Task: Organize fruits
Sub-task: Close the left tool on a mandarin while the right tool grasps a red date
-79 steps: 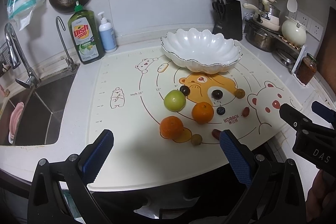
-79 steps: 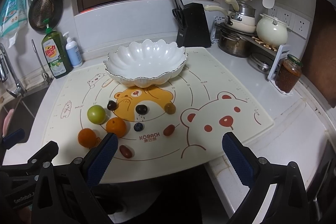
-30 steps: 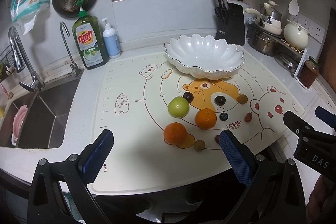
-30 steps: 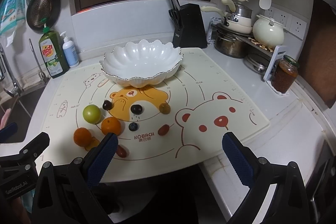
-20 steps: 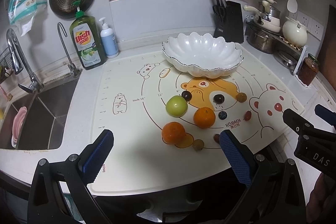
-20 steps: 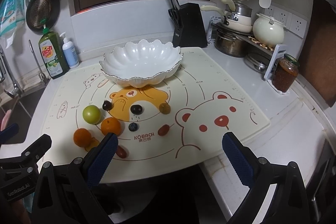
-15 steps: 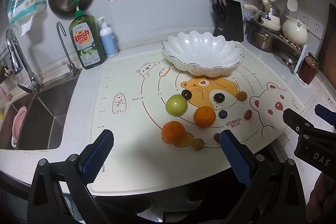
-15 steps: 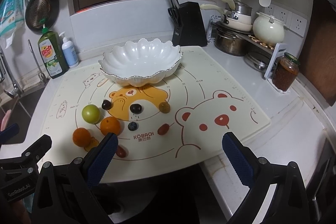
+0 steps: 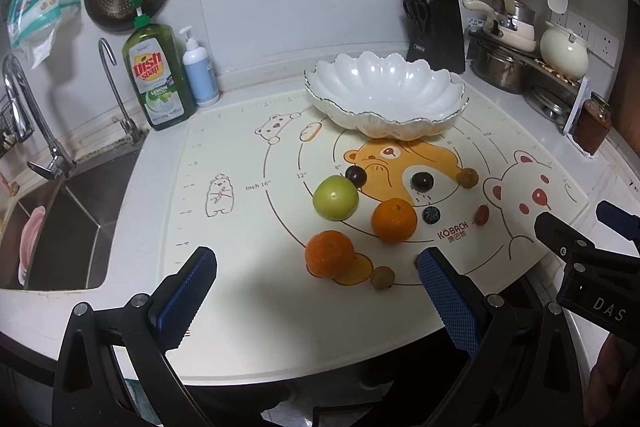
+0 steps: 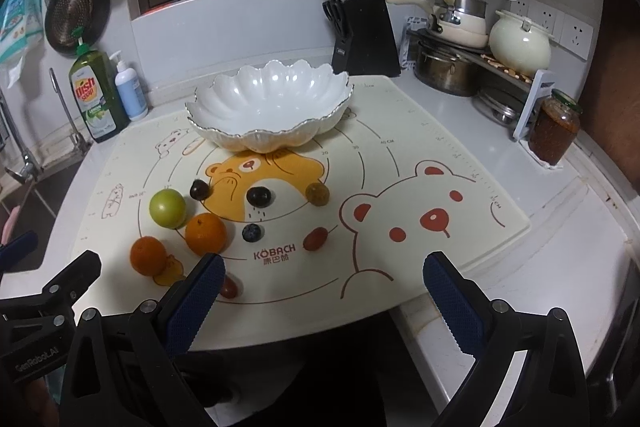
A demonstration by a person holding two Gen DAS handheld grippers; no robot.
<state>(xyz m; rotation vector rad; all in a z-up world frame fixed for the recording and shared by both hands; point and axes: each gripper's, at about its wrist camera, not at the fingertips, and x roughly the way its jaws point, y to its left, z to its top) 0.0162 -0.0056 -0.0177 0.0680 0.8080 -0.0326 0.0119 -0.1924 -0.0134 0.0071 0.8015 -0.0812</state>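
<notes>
An empty white scalloped bowl [image 9: 384, 95] [image 10: 272, 107] stands at the back of a bear-print mat [image 9: 248, 227] [image 10: 440, 195]. In front of it lie a green fruit [image 9: 335, 197] [image 10: 167, 207], two oranges [image 9: 394, 220] [image 9: 330, 253] [image 10: 205, 233] [image 10: 148, 255], dark grapes [image 9: 422, 181] [image 10: 259, 196], a blueberry [image 9: 431, 214] [image 10: 252, 233] and several small brown and red fruits. My left gripper [image 9: 316, 285] is open and empty above the mat's near edge, just short of the nearer orange. My right gripper [image 10: 324, 291] is open and empty over the mat's front edge.
A sink [image 9: 60, 223] with a tap lies at the left. A green dish soap bottle [image 9: 158, 75] and a pump bottle [image 9: 196, 69] stand behind the mat. A knife block [image 9: 438, 27], pots [image 10: 452, 67] and a jar [image 10: 554, 131] stand at the back right.
Both grippers have drifted slightly toward the fruit; the fruits and bowl look a little nearer. Nothing was taken hold of and both grippers stay open.
</notes>
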